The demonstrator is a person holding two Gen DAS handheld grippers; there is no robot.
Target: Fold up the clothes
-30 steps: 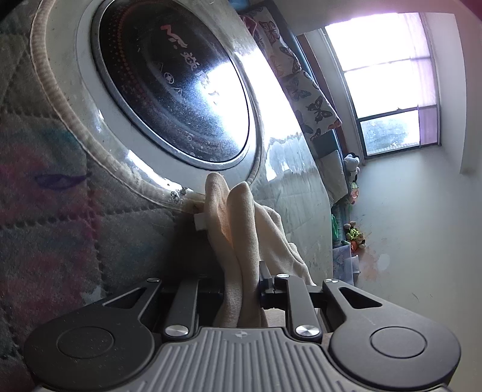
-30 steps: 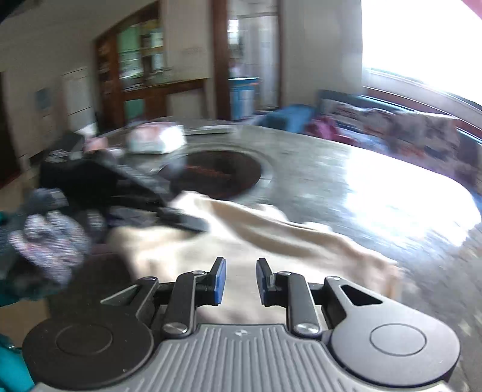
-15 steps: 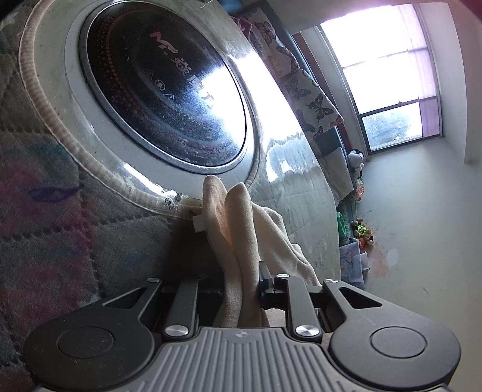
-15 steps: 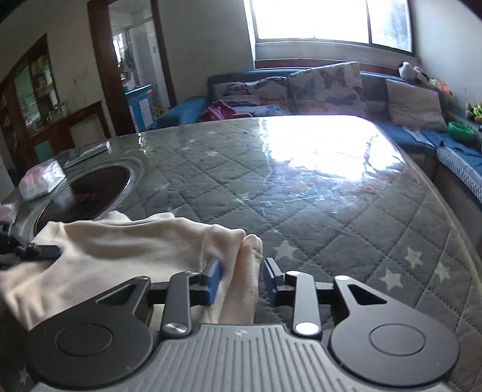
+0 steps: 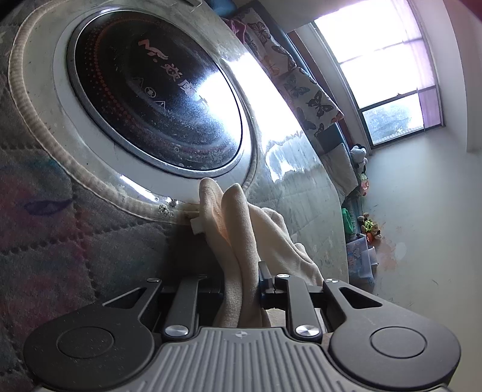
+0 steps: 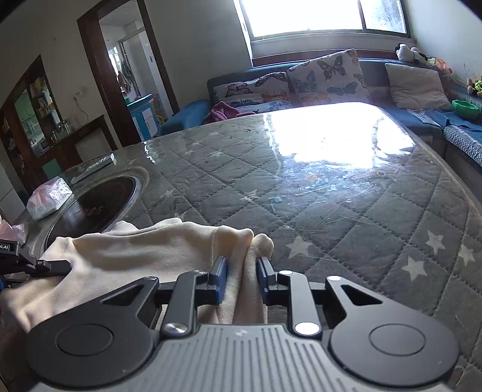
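Your left gripper [image 5: 241, 283] is clamped on a bunched fold of the cream garment [image 5: 238, 229]; the cloth fills the narrow gap between its 2 fingers and stands up past the tips in 2 rounded humps. Just beyond those humps lies the round black cooktop [image 5: 156, 96] set into the table, and the cloth's top edge reaches the cooktop's pale outer ring. A small white tag [image 5: 195, 225] shows at the garment's edge on the cooktop side.

Your right gripper [image 6: 241, 279] has its blue-padded fingers [image 6: 217, 279] drawn in on another fold of the same cream garment [image 6: 135, 256], with cloth pinched between the pads and a knob of it bulging just above the tips. From this fold the garment stretches across toward the cooktop [image 6: 93, 205], where your left gripper [image 6: 57, 268] shows as a black tip lying on the cloth. So the garment hangs between your 2 grippers, low over the quilted table cover [image 6: 331, 211], on the near side of the cooktop.

Beyond the cooktop sits a white packet [image 6: 48, 199], and farther past it a flat grey remote-like object [image 6: 96, 164]. Well apart from the cooktop, behind the table, a sofa with butterfly cushions [image 6: 325, 75] runs under the window [image 6: 301, 15].
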